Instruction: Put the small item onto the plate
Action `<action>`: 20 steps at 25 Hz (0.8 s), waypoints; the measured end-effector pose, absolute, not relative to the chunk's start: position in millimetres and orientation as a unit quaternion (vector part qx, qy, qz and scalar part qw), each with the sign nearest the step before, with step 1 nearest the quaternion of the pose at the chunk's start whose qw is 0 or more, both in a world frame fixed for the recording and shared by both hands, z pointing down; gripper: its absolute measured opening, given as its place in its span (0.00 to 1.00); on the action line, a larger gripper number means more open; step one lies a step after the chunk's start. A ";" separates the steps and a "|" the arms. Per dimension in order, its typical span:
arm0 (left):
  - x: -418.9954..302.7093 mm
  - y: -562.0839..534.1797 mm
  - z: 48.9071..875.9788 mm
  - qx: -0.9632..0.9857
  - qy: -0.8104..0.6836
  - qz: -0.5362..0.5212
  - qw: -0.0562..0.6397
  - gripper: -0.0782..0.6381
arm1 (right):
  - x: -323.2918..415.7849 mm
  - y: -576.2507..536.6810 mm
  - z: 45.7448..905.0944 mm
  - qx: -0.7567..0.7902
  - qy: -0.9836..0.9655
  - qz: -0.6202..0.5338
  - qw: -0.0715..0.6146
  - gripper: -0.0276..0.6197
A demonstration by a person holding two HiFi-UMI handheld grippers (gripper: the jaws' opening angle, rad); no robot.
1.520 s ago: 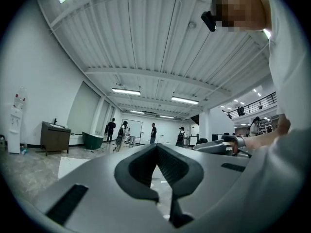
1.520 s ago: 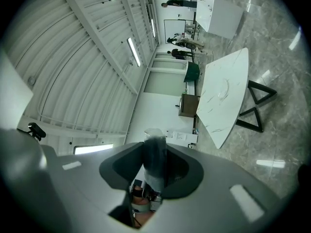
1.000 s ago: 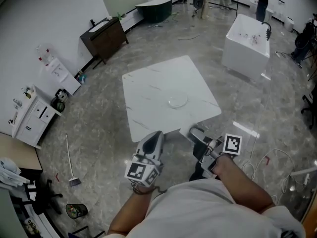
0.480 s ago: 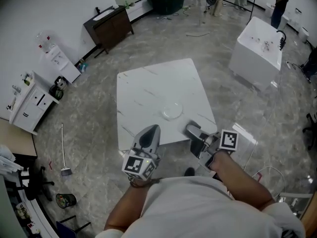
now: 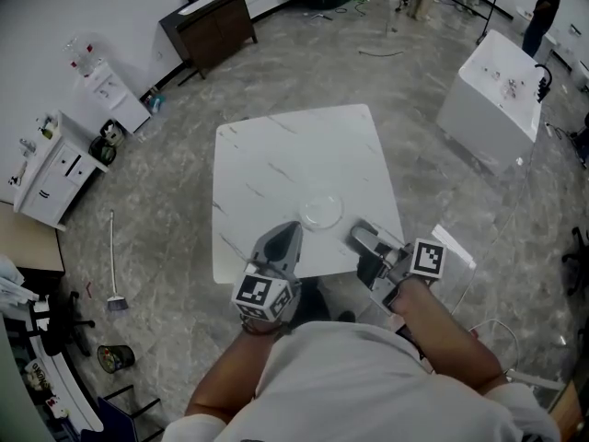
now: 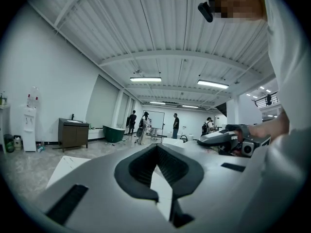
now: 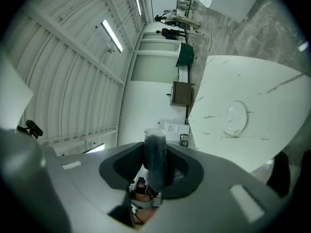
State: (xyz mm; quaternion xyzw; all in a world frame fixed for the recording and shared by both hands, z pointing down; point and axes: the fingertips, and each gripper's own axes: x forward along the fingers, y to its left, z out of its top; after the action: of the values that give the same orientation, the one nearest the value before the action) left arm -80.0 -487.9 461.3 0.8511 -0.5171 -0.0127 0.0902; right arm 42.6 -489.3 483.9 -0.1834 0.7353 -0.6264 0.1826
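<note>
A clear round plate (image 5: 321, 213) lies near the front edge of the white marble table (image 5: 276, 155); the right gripper view shows the plate (image 7: 236, 119) too, ahead and to the right. My right gripper (image 5: 361, 238) hovers over the table's front edge, just right of the plate, shut on a small dark cylinder (image 7: 155, 154) that stands upright between its pads. My left gripper (image 5: 283, 236) is at the front edge just left of the plate, its jaws together with nothing in them (image 6: 156, 152).
A white tub-like unit (image 5: 492, 99) stands to the table's right and a dark cabinet (image 5: 209, 23) by the far wall. White cabinets (image 5: 55, 168), a broom (image 5: 113, 265) and a bin (image 5: 115, 357) sit at the left. People stand far off (image 6: 175, 125).
The person has stepped up to the table. Both grippers, earlier short of its front edge, now reach over it beside the plate. The right gripper's hold on the cylinder is unchanged.
</note>
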 end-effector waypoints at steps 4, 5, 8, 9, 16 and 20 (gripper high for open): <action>-92.5 -529.6 481.2 0.852 -0.513 -0.007 0.104 0.12 | 28.2 -524.5 504.4 -0.198 0.732 -0.629 0.168 0.20; -93.2 -540.5 485.8 0.853 -0.511 -0.005 0.107 0.12 | 26.6 -533.2 509.4 -0.202 0.732 -0.630 0.163 0.20; -97.7 -574.4 501.9 0.856 -0.505 0.002 0.111 0.12 | 20.9 -562.2 528.8 -0.214 0.726 -0.636 0.154 0.20; -100.2 -584.2 508.1 0.857 -0.503 0.005 0.113 0.12 | 18.2 -570.2 536.3 -0.217 0.723 -0.639 0.150 0.20; -117.1 -647.3 558.6 0.860 -0.491 0.025 0.140 0.12 | 3.3 -619.6 606.1 -0.246 0.705 -0.657 0.107 0.20; -116.8 -672.3 593.1 0.868 -0.470 0.041 0.155 0.12 | -2.9 -637.1 650.3 -0.266 0.694 -0.664 0.083 0.20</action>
State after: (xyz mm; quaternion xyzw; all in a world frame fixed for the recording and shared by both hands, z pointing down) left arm -116.8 -672.3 593.1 0.8680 -0.4701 0.0405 0.1549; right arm -2.9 -637.1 650.3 -0.2659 0.6937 -0.6642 0.0828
